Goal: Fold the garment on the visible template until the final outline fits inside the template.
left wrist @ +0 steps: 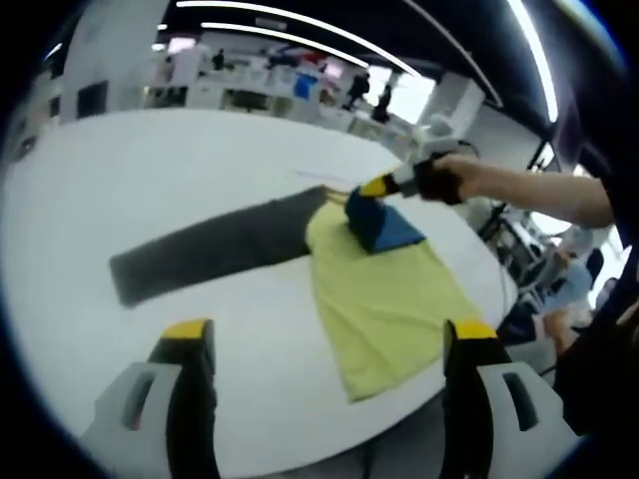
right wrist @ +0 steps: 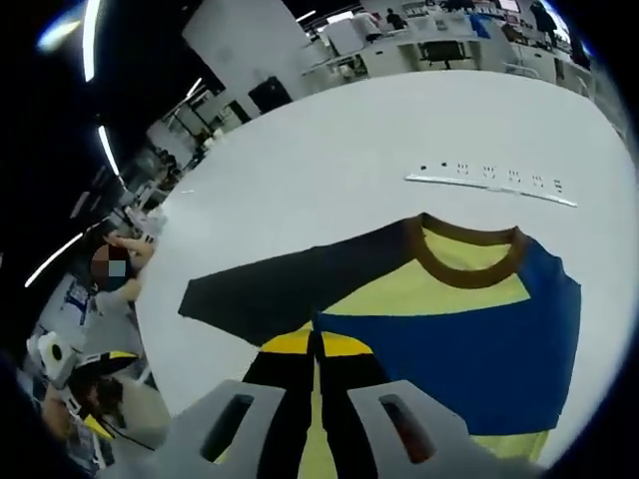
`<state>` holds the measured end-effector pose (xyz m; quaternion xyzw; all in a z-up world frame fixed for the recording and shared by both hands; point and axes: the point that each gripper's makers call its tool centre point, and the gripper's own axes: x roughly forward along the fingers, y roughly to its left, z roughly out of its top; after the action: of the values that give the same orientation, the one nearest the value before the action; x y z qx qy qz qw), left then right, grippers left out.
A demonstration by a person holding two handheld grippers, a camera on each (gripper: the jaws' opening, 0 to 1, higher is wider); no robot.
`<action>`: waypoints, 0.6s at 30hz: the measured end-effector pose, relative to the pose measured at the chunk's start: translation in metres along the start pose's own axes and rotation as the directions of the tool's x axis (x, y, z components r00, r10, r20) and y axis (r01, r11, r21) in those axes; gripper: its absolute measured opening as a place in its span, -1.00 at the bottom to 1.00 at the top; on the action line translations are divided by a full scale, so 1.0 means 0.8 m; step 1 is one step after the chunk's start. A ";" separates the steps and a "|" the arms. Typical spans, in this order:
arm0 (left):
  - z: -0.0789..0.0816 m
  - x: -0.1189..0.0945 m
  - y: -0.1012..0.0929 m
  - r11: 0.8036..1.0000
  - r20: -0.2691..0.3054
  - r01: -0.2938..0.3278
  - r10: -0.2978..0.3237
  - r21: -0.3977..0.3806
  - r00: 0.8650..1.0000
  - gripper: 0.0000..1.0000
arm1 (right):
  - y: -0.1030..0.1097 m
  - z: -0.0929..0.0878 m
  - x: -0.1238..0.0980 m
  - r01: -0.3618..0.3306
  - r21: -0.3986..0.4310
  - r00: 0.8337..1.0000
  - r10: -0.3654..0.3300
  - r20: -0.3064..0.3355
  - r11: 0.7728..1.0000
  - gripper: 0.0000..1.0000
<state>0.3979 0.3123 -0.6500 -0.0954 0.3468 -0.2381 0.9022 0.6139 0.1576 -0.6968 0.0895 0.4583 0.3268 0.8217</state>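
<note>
Fingertips of the right gripper (right wrist: 315, 344) are pressed together on the garment (right wrist: 469, 339), pinching its yellow and blue cloth at the near edge. Left gripper (left wrist: 329, 334) hangs released, jaws wide apart above the white table (left wrist: 150, 170). Beyond it the garment lies flat, a dark sleeve (left wrist: 210, 244) stretched leftward. Farther off, a white strip (right wrist: 489, 185) rests on the table.

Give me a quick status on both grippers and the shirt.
Left gripper open, clear of cloth. Right gripper shut on shirt, blue part folding over. Dark sleeve spread on table.
</note>
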 end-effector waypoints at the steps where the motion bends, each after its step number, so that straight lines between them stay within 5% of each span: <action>1: 0.000 0.001 -0.001 1.000 0.000 0.005 -0.005 0.001 1.000 0.82 | 0.001 -0.001 0.003 0.003 0.003 1.000 -0.003 -0.002 1.000 -0.97; 18: -0.006 0.008 0.006 1.000 0.002 0.015 -0.015 -0.022 1.000 0.82 | 0.014 -0.029 0.048 0.034 0.039 0.998 -0.032 -0.056 0.999 -0.96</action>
<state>0.4003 0.3130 -0.6587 -0.1083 0.3480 -0.2408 0.8996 0.6037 0.1864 -0.7314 0.0893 0.4888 0.3062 0.8120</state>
